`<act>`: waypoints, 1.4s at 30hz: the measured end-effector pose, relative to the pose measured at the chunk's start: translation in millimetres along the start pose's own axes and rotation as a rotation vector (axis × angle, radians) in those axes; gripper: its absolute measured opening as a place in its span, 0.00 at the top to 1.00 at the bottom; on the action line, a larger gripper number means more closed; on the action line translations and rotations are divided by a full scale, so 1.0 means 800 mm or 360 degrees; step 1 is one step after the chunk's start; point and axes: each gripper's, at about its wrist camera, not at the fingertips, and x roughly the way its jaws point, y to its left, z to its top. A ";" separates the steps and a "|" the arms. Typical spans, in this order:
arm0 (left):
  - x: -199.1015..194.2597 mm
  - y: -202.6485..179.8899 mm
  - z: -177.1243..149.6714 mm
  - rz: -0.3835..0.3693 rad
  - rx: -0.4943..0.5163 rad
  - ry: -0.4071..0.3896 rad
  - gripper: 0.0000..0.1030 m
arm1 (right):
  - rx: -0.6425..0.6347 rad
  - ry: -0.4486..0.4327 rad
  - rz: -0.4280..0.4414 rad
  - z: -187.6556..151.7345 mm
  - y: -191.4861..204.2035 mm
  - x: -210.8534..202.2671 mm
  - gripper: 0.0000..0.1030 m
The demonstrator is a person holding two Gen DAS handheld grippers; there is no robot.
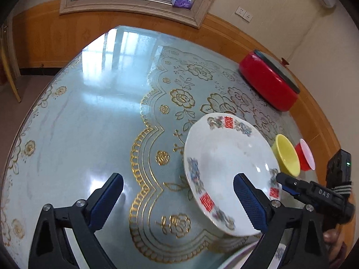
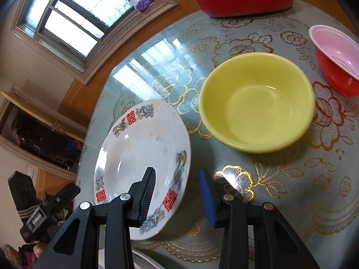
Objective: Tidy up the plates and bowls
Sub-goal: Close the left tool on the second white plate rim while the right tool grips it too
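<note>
A white plate (image 1: 224, 163) with red characters and flower prints hangs tilted above the table. My right gripper (image 2: 177, 197) is shut on the plate (image 2: 143, 148) at its rim, one pad inside the dish and the blue pad outside. In the left wrist view that right gripper (image 1: 281, 180) comes in from the right onto the rim. My left gripper (image 1: 179, 201) stands wide open beside the plate, holding nothing, its right finger in front of the plate's bowl. A yellow bowl (image 2: 258, 103) and a red bowl (image 2: 336, 62) with a pink inside rest on the table beyond.
A red lidded container (image 1: 269, 83) sits at the table's far edge near the wall. The rim of another plate (image 2: 143, 260) shows just below the held one. The round table (image 1: 89, 123) has a glossy blue-green cloth with gold flowers. A person's hand shows at the lower left of the right wrist view.
</note>
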 end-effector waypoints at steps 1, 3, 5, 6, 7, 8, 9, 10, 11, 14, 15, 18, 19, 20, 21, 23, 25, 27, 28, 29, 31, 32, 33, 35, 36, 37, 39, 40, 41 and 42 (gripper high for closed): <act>0.006 -0.001 0.004 -0.0013 0.0005 0.0011 0.08 | -0.0005 0.0010 -0.0005 0.001 0.000 0.004 0.62; 0.019 -0.002 0.013 -0.0023 0.0002 0.0033 0.14 | -0.0019 0.0013 0.0001 0.002 0.002 0.009 0.62; 0.032 -0.002 0.020 -0.0062 -0.0005 0.0063 0.26 | -0.0035 0.0015 0.0009 0.004 0.004 0.014 0.62; 0.038 -0.003 0.022 -0.0072 -0.0009 0.0076 0.29 | -0.0049 0.0021 0.0015 0.005 0.007 0.016 0.62; 0.044 -0.004 0.024 -0.0077 -0.0010 0.0087 0.32 | -0.0064 0.0025 0.0014 0.006 0.010 0.019 0.62; 0.048 -0.004 0.025 -0.0088 -0.0009 0.0097 0.35 | -0.0085 0.0028 0.0001 0.006 0.013 0.022 0.63; 0.054 -0.005 0.024 -0.0101 -0.0008 0.0118 0.38 | -0.0109 0.0030 -0.0024 0.005 0.015 0.024 0.64; 0.059 -0.006 0.024 -0.0114 -0.0009 0.0140 0.49 | -0.0123 0.0035 -0.0037 0.006 0.017 0.027 0.65; 0.065 -0.006 0.025 -0.0125 -0.0004 0.0163 0.60 | -0.0125 0.0043 -0.0040 0.006 0.017 0.030 0.66; 0.076 -0.009 0.025 -0.0165 0.0022 0.0197 0.76 | -0.0161 0.0072 -0.0060 0.007 0.018 0.039 0.73; 0.078 -0.010 0.024 -0.0182 0.0031 0.0199 0.76 | -0.0172 0.0064 -0.0062 0.006 0.018 0.039 0.74; 0.075 -0.013 0.020 -0.0160 0.0073 0.0169 0.77 | -0.0211 0.0061 -0.0097 0.006 0.021 0.040 0.78; 0.073 -0.013 0.018 -0.0157 0.0075 0.0165 0.77 | -0.0234 0.0060 -0.0116 0.006 0.021 0.039 0.80; 0.071 -0.013 0.017 -0.0157 0.0075 0.0164 0.78 | -0.0238 0.0062 -0.0121 0.003 0.021 0.038 0.80; 0.068 -0.014 0.014 -0.0150 0.0091 0.0155 0.78 | -0.0242 0.0063 -0.0129 0.002 0.021 0.037 0.80; 0.061 -0.019 0.008 -0.0126 0.0148 0.0134 0.77 | -0.0271 0.0064 -0.0138 0.000 0.024 0.037 0.80; 0.056 -0.018 0.001 -0.0138 0.0143 0.0145 0.78 | -0.0279 0.0071 -0.0139 -0.001 0.024 0.035 0.80; 0.054 -0.021 -0.006 -0.0133 0.0177 0.0156 0.77 | -0.0301 0.0067 -0.0152 -0.001 0.024 0.032 0.80; 0.053 -0.024 -0.008 -0.0125 0.0196 0.0148 0.76 | -0.0310 0.0085 -0.0156 0.000 0.023 0.034 0.78; 0.054 -0.024 -0.009 -0.0121 0.0182 0.0141 0.76 | -0.0307 0.0093 -0.0144 0.000 0.021 0.034 0.78; 0.061 -0.023 -0.009 -0.0127 0.0167 0.0159 0.76 | -0.0322 0.0108 -0.0153 -0.003 0.025 0.035 0.76; 0.062 -0.023 -0.009 -0.0123 0.0165 0.0157 0.75 | -0.0357 0.0114 -0.0167 -0.004 0.029 0.036 0.76; 0.062 -0.022 -0.009 -0.0113 0.0152 0.0143 0.75 | -0.0361 0.0117 -0.0167 -0.006 0.031 0.036 0.76; 0.060 -0.022 -0.010 -0.0114 0.0122 0.0151 0.76 | -0.0345 0.0104 -0.0172 -0.005 0.030 0.037 0.77; 0.056 -0.023 -0.011 -0.0119 0.0137 0.0134 0.76 | -0.0350 0.0093 -0.0170 -0.005 0.030 0.036 0.77; 0.052 -0.025 -0.013 -0.0117 0.0166 0.0118 0.77 | -0.0343 0.0083 -0.0156 -0.005 0.028 0.035 0.78; 0.042 -0.027 -0.016 -0.0136 0.0182 0.0102 0.78 | -0.0358 0.0063 -0.0130 -0.005 0.030 0.029 0.79; 0.037 -0.028 -0.016 -0.0140 0.0188 0.0088 0.77 | -0.0382 0.0053 -0.0114 -0.004 0.034 0.024 0.80; 0.034 -0.028 -0.015 -0.0146 0.0183 0.0075 0.77 | -0.0406 0.0052 -0.0104 -0.004 0.036 0.019 0.80; 0.030 -0.026 -0.014 -0.0159 0.0162 0.0075 0.77 | -0.0418 0.0053 -0.0097 -0.004 0.039 0.017 0.80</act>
